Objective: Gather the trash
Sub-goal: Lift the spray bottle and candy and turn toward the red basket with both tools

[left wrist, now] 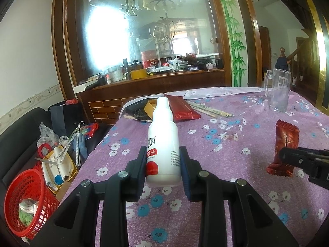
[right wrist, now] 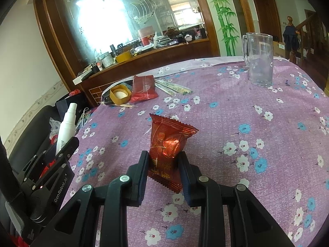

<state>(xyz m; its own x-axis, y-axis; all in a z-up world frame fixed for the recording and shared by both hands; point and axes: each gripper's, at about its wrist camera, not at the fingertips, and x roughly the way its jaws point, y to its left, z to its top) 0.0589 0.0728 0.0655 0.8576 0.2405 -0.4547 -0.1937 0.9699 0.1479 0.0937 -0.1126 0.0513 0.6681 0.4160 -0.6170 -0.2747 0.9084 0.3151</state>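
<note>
Smooth white bottle [left wrist: 163, 144], crinkly red wrapper [right wrist: 167, 150]

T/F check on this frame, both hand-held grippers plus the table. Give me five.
1. The left hand-held gripper is clamped on a white spray bottle. True.
2. The right hand-held gripper is open with nothing in it. False: it is shut on a red snack wrapper.
3. The glass mug lies on its side. False: it stands upright on the purple floral tablecloth.
4. A red basket sits below the table's left edge in the left wrist view. True.
5. The spray bottle has its cap missing. False: a white cap covers the top.
</note>
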